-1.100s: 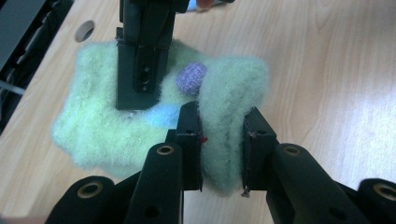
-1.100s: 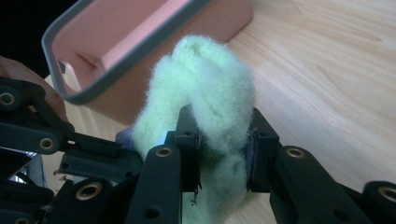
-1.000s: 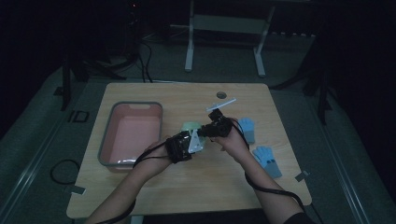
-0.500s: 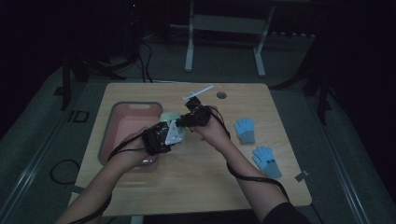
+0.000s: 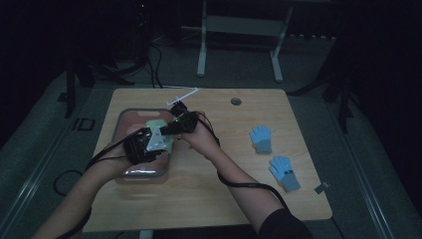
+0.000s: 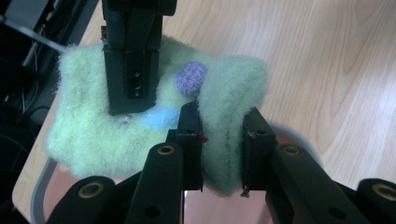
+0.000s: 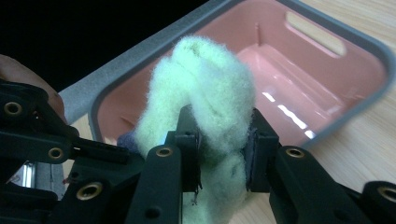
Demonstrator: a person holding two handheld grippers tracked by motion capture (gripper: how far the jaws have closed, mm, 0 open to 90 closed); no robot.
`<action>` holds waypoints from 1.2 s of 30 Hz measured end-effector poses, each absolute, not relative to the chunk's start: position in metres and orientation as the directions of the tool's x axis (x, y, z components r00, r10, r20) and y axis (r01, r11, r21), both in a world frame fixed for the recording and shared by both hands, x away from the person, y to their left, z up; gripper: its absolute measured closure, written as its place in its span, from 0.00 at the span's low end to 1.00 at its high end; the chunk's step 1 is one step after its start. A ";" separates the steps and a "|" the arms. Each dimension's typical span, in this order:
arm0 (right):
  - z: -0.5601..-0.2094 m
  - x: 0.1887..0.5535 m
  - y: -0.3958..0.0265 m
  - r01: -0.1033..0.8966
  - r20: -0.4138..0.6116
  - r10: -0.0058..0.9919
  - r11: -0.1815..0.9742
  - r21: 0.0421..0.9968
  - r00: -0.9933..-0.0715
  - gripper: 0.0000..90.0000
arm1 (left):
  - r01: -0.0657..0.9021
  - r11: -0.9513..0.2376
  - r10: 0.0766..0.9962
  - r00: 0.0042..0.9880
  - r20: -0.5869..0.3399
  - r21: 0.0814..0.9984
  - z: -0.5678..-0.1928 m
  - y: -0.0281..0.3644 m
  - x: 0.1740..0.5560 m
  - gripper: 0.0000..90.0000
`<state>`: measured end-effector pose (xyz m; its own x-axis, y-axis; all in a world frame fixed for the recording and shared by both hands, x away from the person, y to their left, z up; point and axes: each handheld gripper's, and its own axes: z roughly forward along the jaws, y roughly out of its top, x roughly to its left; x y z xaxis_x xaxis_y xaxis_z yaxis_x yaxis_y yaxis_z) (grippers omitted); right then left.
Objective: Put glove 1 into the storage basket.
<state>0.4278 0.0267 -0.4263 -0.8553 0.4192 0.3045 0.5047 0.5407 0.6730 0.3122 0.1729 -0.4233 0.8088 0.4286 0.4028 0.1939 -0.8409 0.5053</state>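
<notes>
Green fuzzy glove (image 6: 116, 126), two blue gloves (image 5: 261, 139)

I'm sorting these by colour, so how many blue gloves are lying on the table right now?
2. One blue glove lies right of the table's middle; the other blue glove lies nearer the person, toward the right edge. More could be hidden under the arms.

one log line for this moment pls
left gripper: shut on green fuzzy glove | right gripper: shut on same glove | position: above pink bin | blue gloves: on table

No legible text, label, brand, number or sign anywhere.
</notes>
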 end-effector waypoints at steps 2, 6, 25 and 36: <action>-0.430 0.427 0.040 0.506 0.310 0.415 0.545 0.669 -0.856 0.80 | 0.199 -0.852 0.419 0.814 0.403 0.485 -0.426 0.183 0.312 0.82; -0.437 0.425 0.058 0.500 0.307 0.407 0.552 0.667 -0.860 0.80 | 0.211 -0.863 0.413 0.818 0.400 0.459 -0.431 0.197 0.310 0.82; -0.477 0.435 0.083 0.571 0.346 0.460 0.574 0.587 -0.818 0.80 | 0.230 -0.846 0.413 0.853 0.319 0.480 -0.473 0.221 0.328 0.82; -0.489 0.440 0.093 0.587 0.319 0.496 0.618 0.524 -0.807 0.78 | 0.255 -0.859 0.395 0.881 0.259 0.443 -0.487 0.221 0.342 0.82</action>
<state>0.4404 0.0929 -0.4892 -0.8073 0.4964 0.3193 0.5869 0.6175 0.5237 0.3417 0.2208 -0.4875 0.8815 0.3950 0.2587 0.2551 -0.8595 0.4429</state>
